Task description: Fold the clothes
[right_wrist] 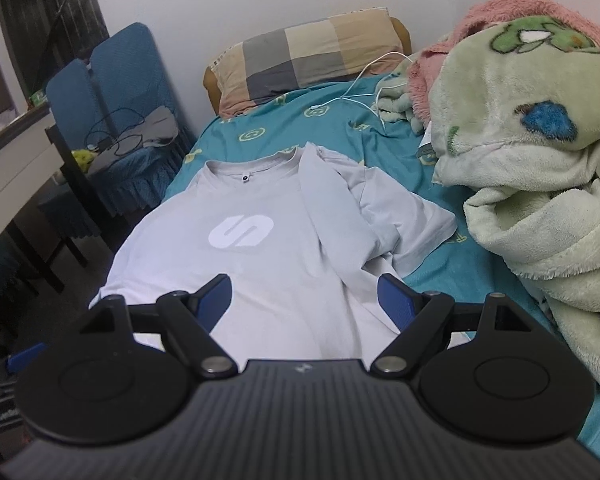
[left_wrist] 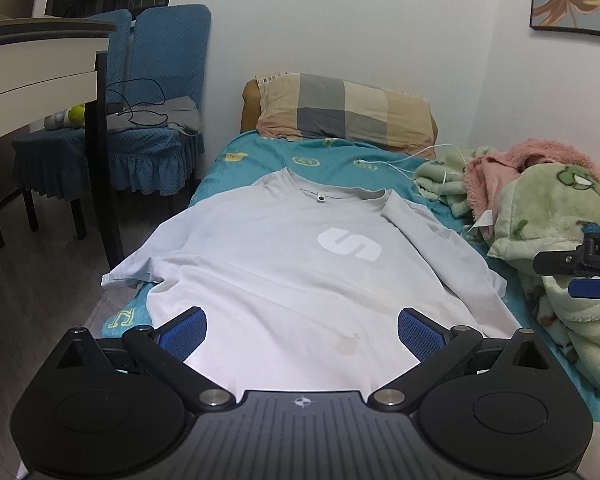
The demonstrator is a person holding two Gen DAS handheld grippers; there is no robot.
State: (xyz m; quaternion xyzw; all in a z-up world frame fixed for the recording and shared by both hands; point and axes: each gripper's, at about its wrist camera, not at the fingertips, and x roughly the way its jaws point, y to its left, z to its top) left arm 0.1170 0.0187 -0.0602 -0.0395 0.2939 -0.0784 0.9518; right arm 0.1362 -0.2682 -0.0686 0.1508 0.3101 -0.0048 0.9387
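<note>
A pale grey T-shirt (left_wrist: 284,264) with a white S logo lies front up on the teal bed sheet (left_wrist: 332,156), collar toward the pillow. Its right side is folded in over the chest, and that sleeve (right_wrist: 416,220) sticks out to the right. The left sleeve (left_wrist: 120,274) spreads to the bed's edge. My left gripper (left_wrist: 302,332) hovers open over the shirt's hem, blue pads wide apart with nothing between them. My right gripper (right_wrist: 306,300) is also open above the lower right part of the shirt (right_wrist: 268,248). One of its blue pads (left_wrist: 592,288) shows at the right edge of the left wrist view.
A checked pillow (left_wrist: 340,108) lies at the head of the bed. Green and pink fleece blankets (right_wrist: 532,160) are piled along the right side, with a white cable (right_wrist: 364,88) beside them. Blue-covered chairs (left_wrist: 148,92) and a white desk (left_wrist: 40,64) stand left of the bed.
</note>
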